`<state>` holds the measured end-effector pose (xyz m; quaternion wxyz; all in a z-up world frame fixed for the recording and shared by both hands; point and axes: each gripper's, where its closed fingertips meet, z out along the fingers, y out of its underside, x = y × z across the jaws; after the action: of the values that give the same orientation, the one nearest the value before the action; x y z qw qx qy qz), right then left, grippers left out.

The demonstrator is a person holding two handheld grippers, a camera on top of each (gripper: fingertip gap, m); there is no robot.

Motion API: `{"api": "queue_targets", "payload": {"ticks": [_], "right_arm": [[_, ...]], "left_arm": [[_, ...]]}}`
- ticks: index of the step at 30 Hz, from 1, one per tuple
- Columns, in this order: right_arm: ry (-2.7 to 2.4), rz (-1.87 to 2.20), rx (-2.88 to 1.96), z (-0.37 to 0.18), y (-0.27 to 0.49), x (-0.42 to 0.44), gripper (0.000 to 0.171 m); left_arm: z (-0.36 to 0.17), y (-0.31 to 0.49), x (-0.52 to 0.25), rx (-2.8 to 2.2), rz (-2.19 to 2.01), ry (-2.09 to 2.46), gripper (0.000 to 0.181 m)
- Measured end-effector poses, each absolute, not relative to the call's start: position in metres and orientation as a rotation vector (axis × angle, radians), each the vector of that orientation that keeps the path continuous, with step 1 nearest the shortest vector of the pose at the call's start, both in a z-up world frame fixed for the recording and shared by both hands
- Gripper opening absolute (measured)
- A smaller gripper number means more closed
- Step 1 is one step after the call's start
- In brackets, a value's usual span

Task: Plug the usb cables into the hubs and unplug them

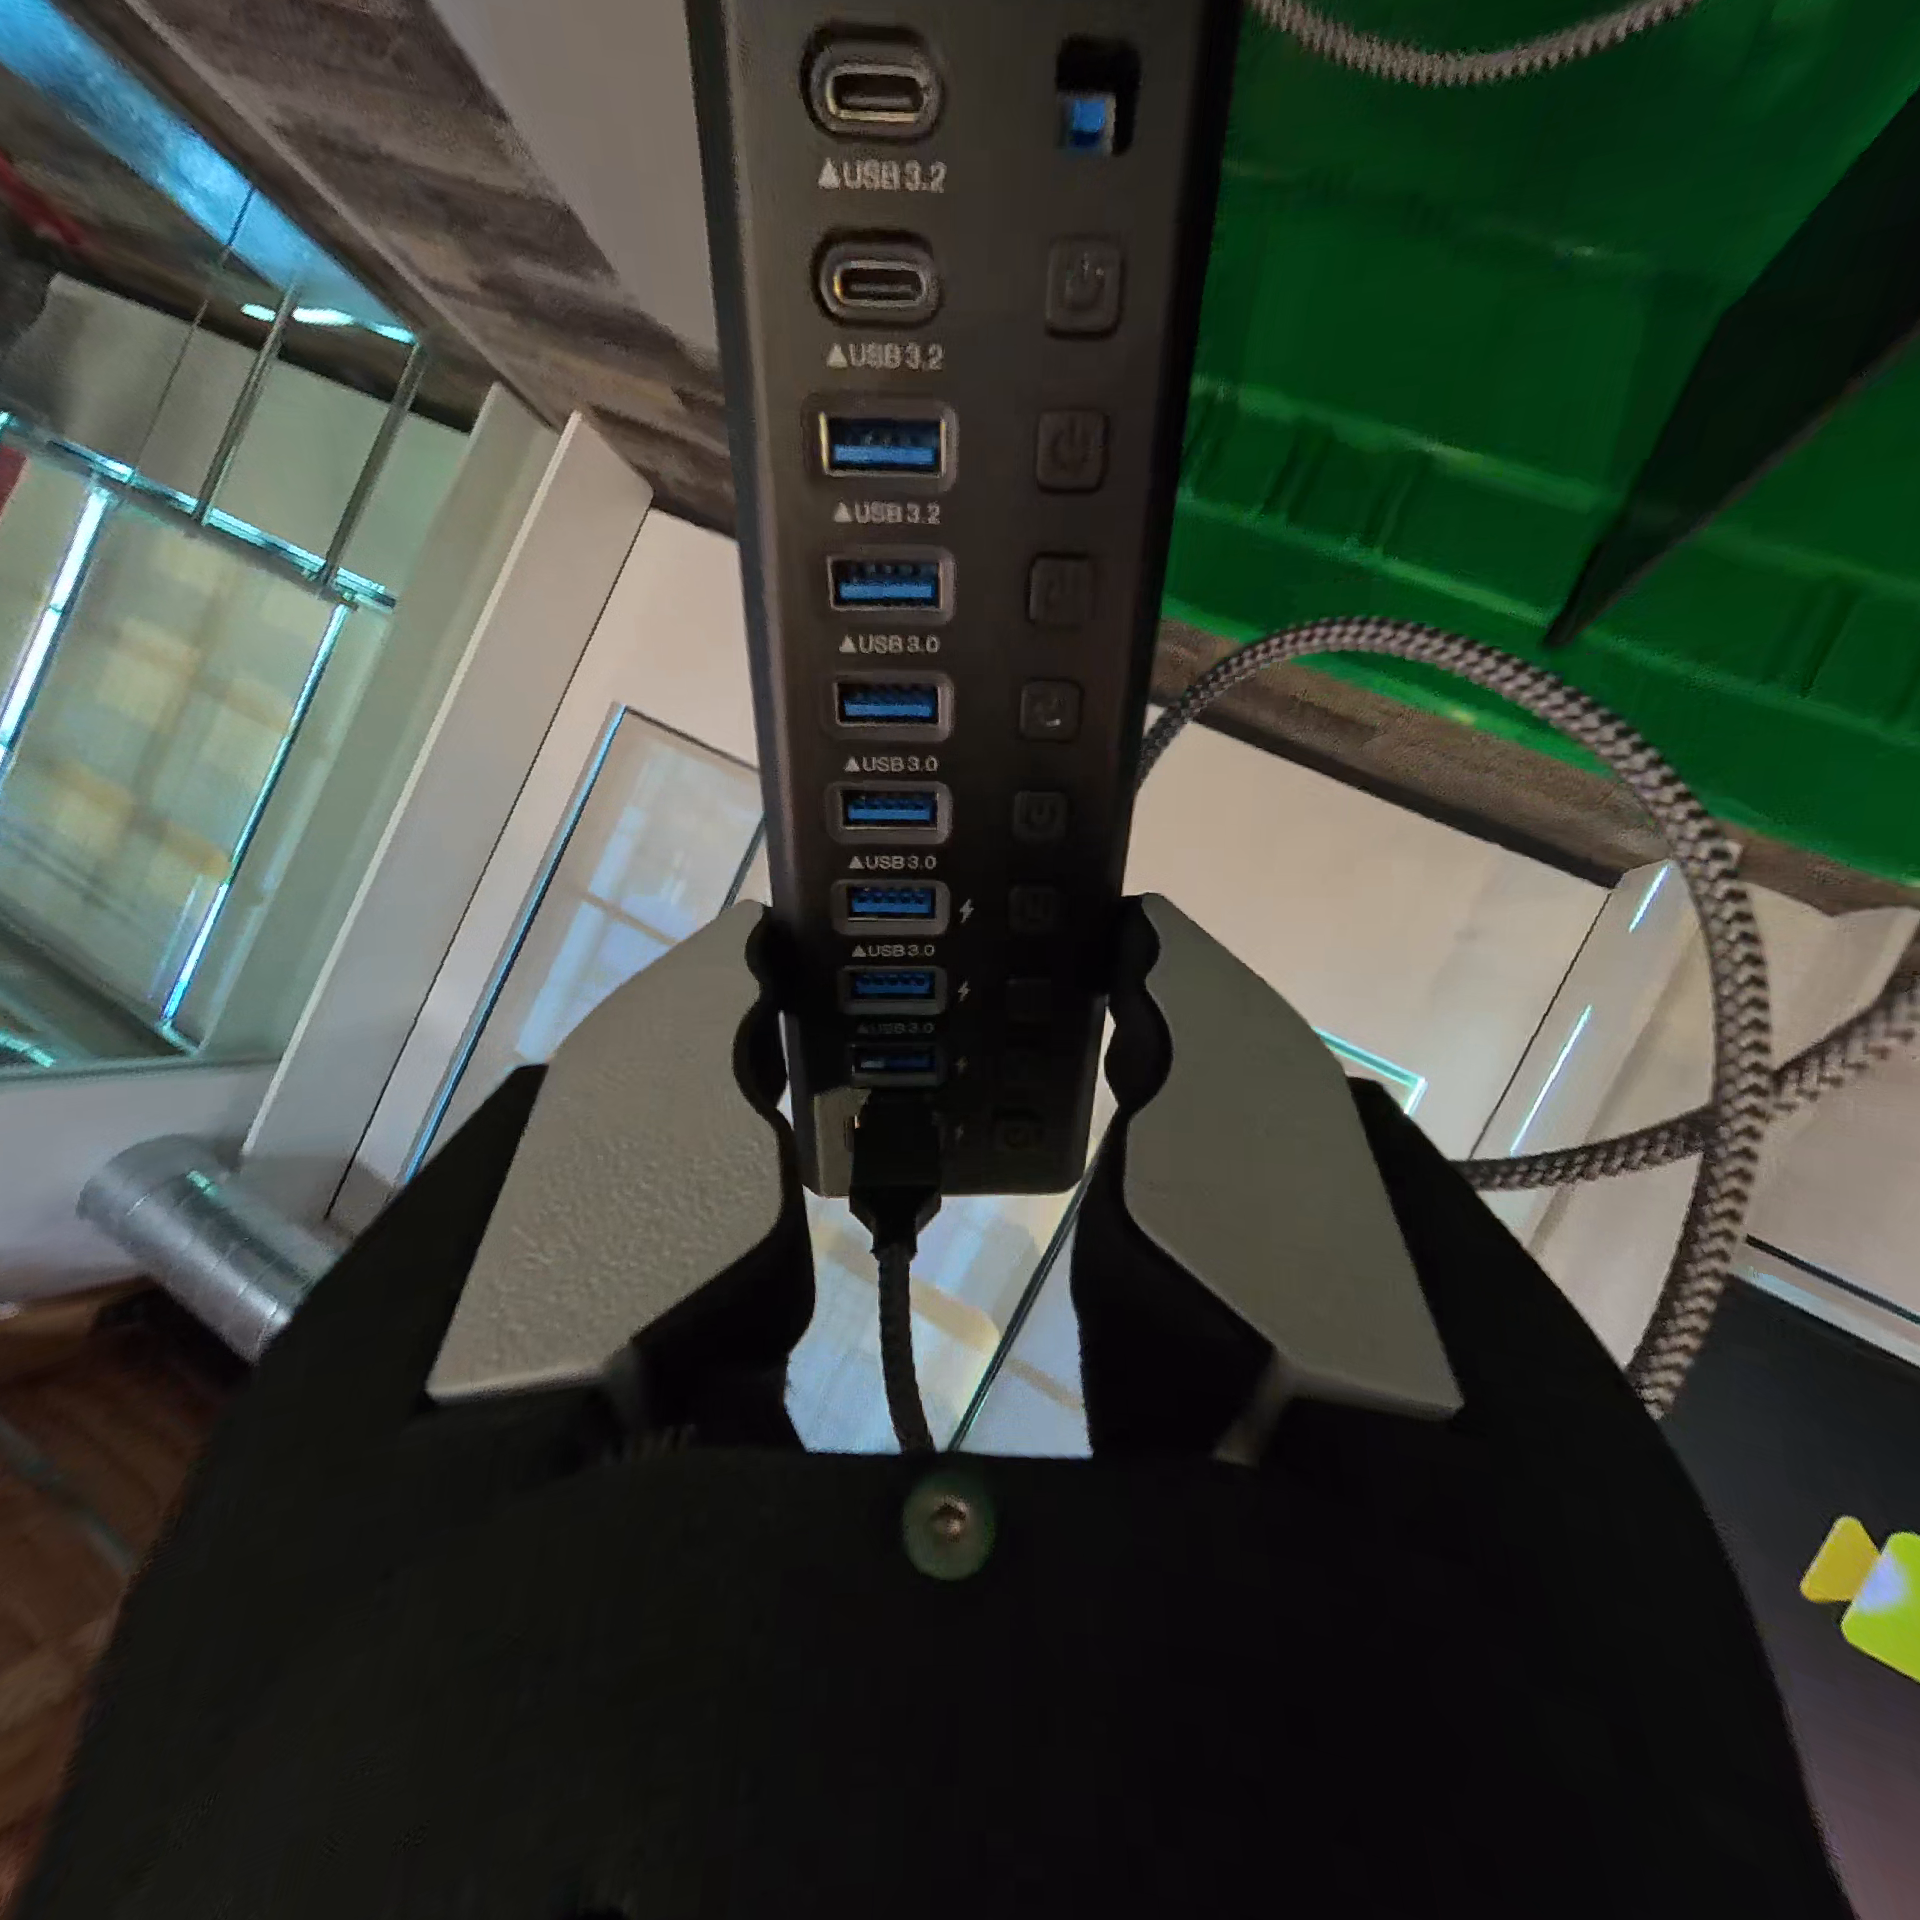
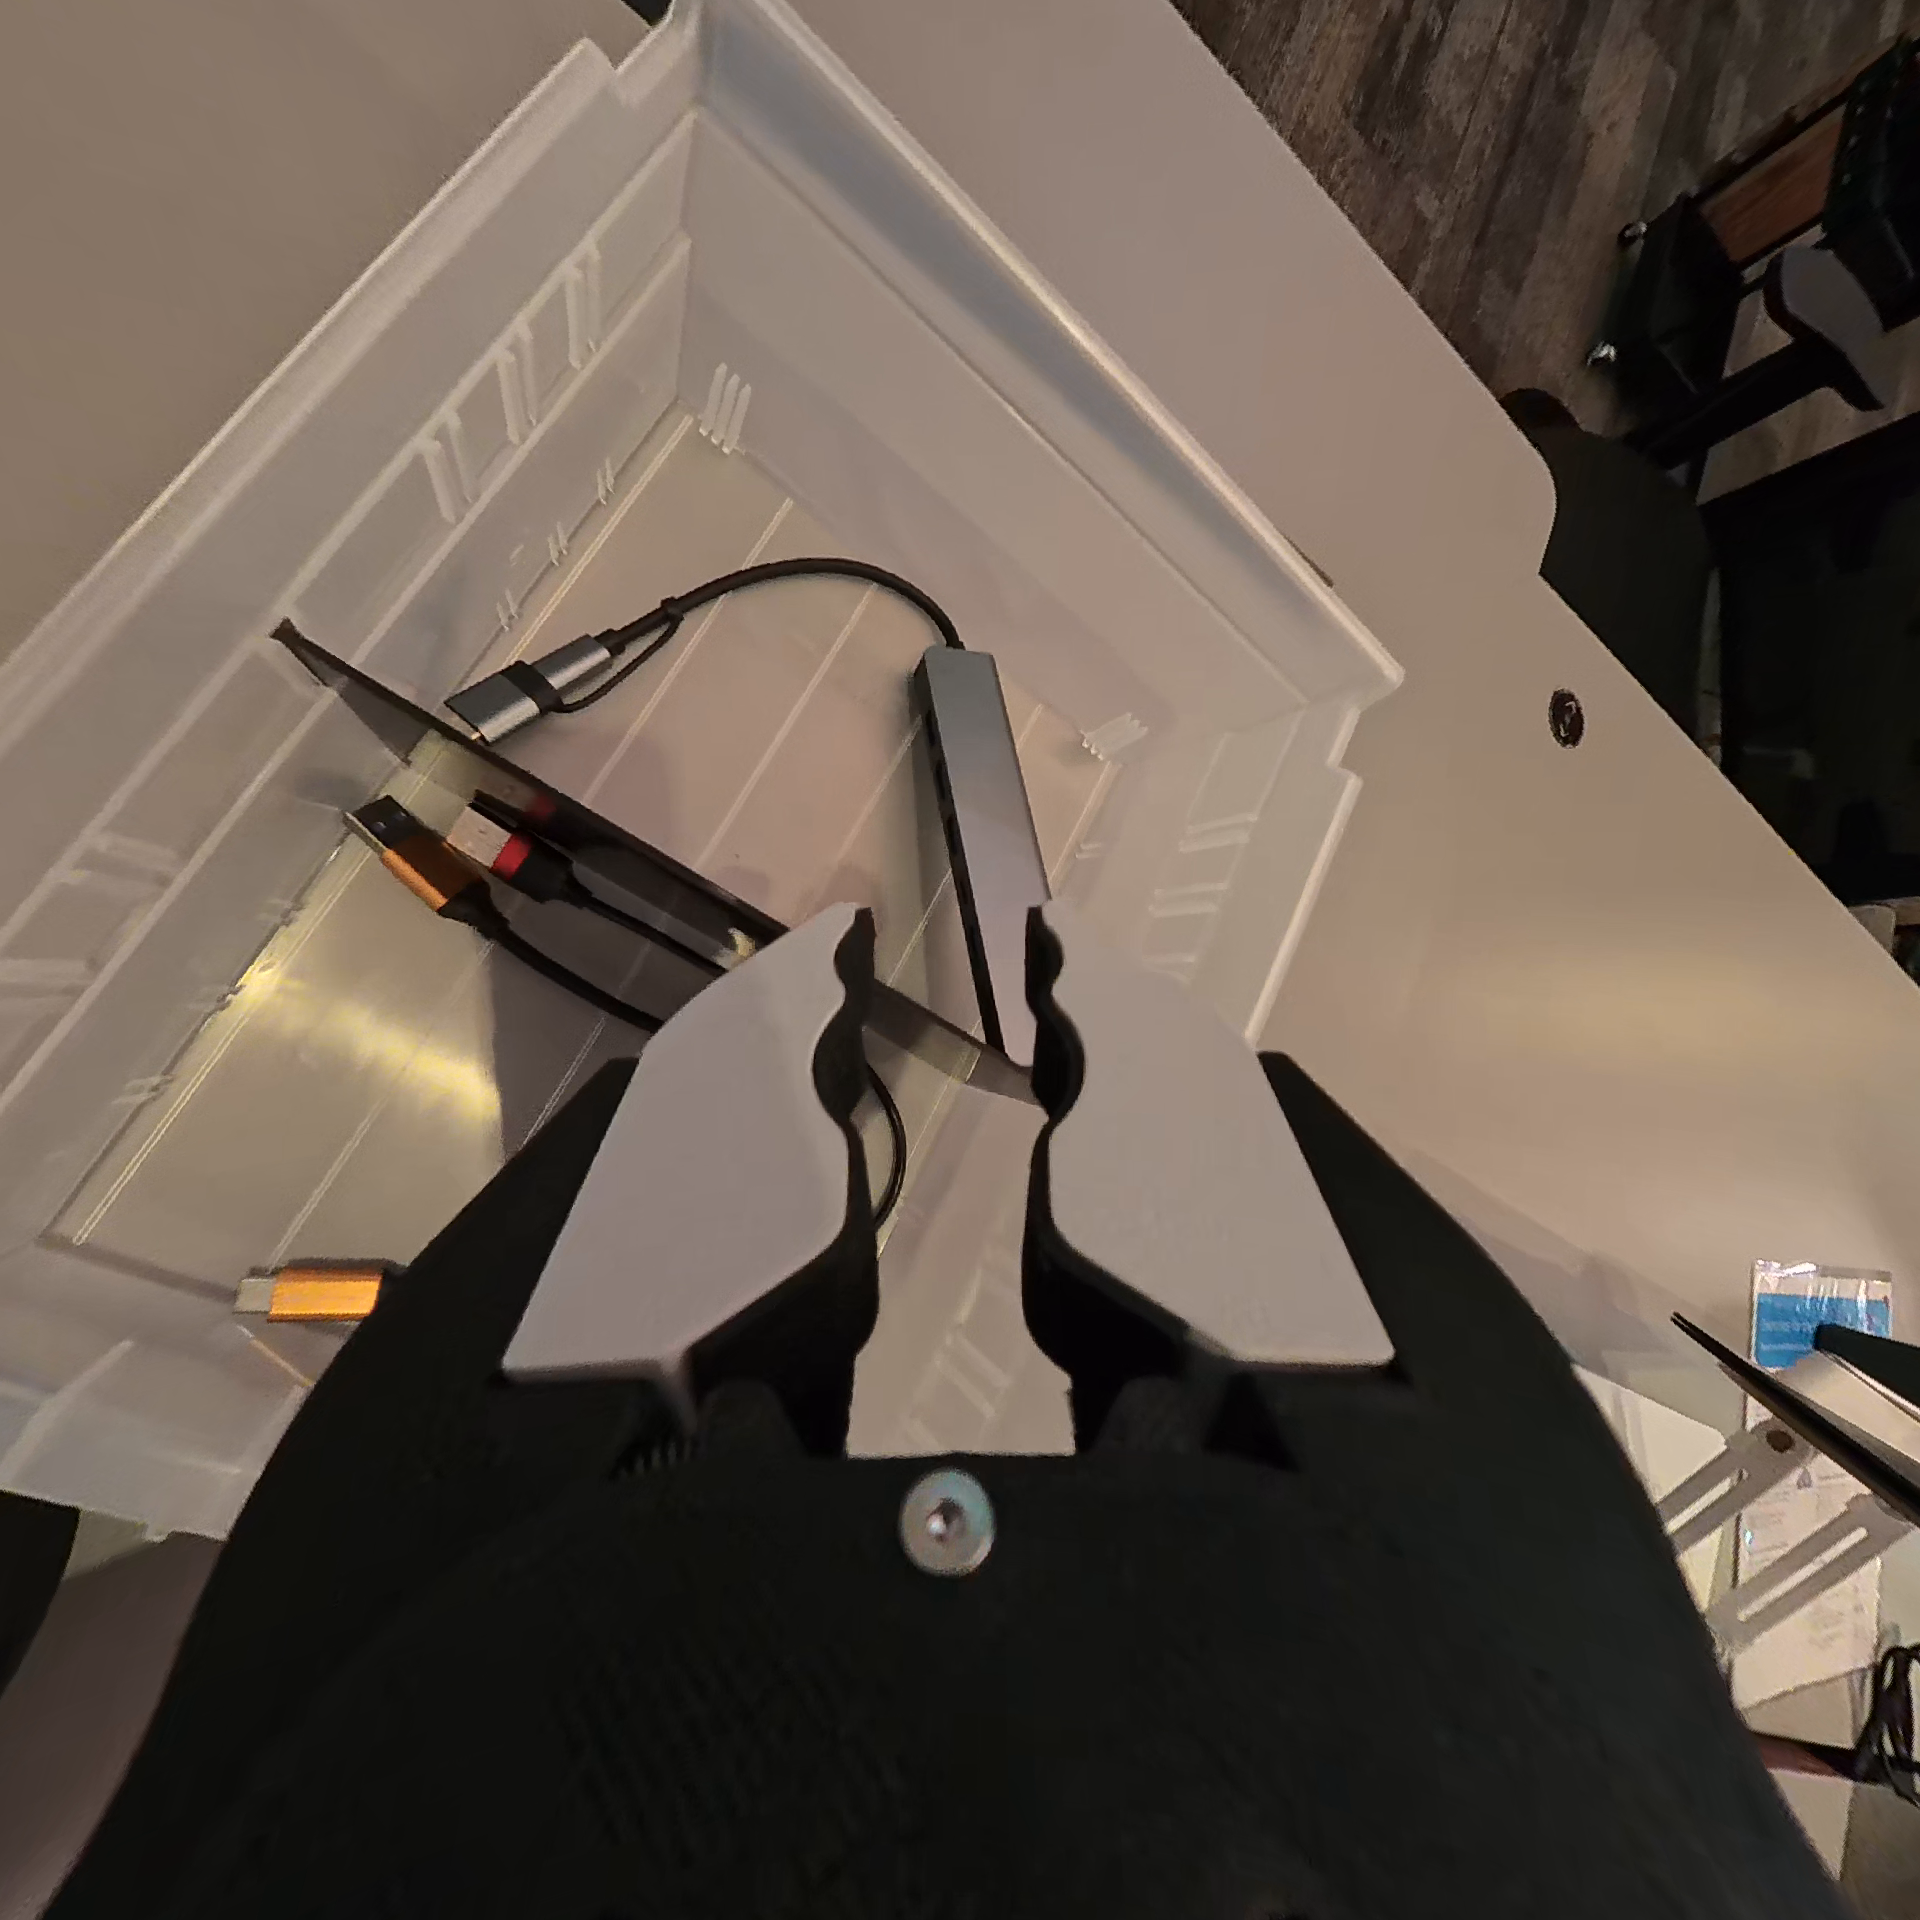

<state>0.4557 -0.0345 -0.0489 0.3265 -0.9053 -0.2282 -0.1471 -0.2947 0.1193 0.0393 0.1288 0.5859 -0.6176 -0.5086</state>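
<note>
A white tabletop (image 2: 1507, 935) runs diagonally through the right wrist view, dark plank floor in the upper right corner, and on the table sits a clear plastic bin (image 2: 1039, 343) that fills the upper left and centre. In that bin lie a slim grey hub (image 2: 977, 790), its long axis running from the middle of the frame down toward my right gripper (image 2: 945, 925), and a cluster of cable plugs (image 2: 447, 842) off to the left, orange and red collars showing. My right gripper hangs spread and empty just above the hub's near end. My left gripper (image 1: 940, 914) pinches the long black hub (image 1: 956, 520) by its two side edges; the hub stands straight up the centre of its frame, ports facing the camera, with a black cable (image 1: 899, 1299) plugged in at the bottom. I judge the right arm nearer the loose plugs, which lie left of its fingertips.
</note>
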Motion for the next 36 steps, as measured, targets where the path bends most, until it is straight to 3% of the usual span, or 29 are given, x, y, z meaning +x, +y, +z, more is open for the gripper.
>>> {"api": "queue_targets", "payload": {"ticks": [10,18,26,30,36], "right_arm": [[-0.717,-0.363,-2.123,-0.001,-0.012,0.399,0.034],[-0.927,-0.263,-1.68,0.054,0.011,0.27,0.037],[-1.109,0.078,-1.351,0.08,-0.03,0.142,0.042],[-1.127,0.398,-1.209,0.095,-0.067,0.088,0.047],[-1.013,0.272,-1.096,0.128,-0.072,0.105,0.047]], "left_arm": [[0.141,0.094,-0.207,1.727,-1.681,-1.873,0.06],[0.256,0.066,-0.096,1.754,-1.927,-1.991,0.06],[0.351,0.02,0.008,1.675,-2.146,-2.062,0.06],[0.381,-0.007,0.054,1.649,-2.209,-2.125,0.06],[0.38,-0.038,0.098,1.593,-2.198,-2.236,0.06]]}}
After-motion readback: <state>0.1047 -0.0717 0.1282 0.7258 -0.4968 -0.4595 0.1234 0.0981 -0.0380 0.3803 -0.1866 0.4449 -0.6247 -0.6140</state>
